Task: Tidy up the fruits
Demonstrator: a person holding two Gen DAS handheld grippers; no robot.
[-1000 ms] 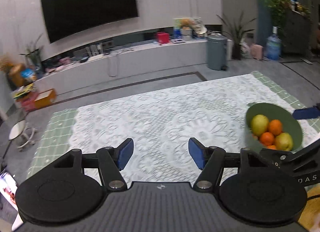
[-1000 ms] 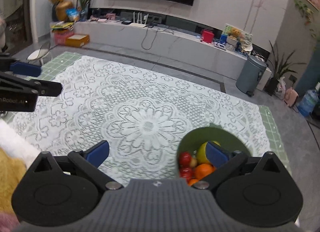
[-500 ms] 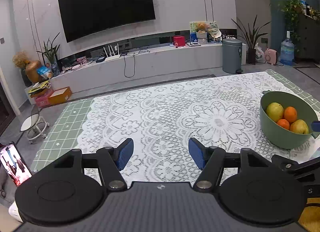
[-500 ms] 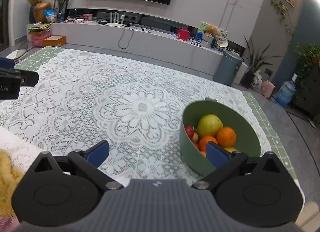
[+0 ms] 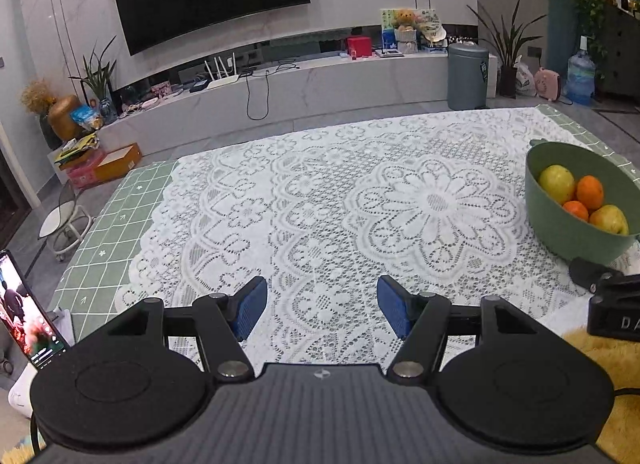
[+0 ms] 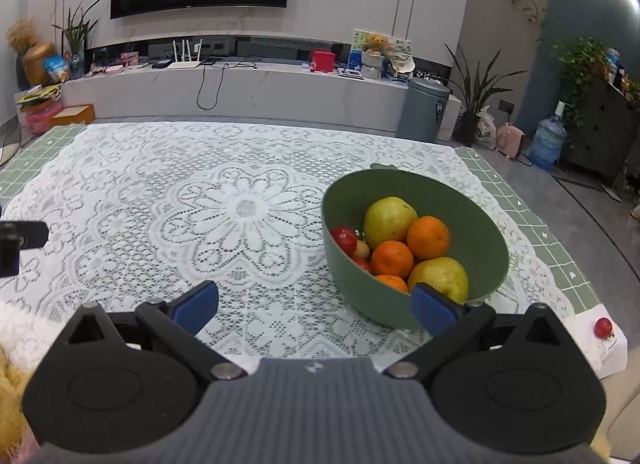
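From the left wrist, the left gripper hangs over the lace tablecloth with its blue pads spread apart and nothing between them, while the green bowl of fruit sits at the far right, just beyond part of the right gripper. From the right wrist, the right gripper is likewise spread wide and empty, its right pad just in front of the green bowl, which holds oranges, yellow-green fruits and small red ones. One more small red fruit lies alone on white paper at the near right table edge.
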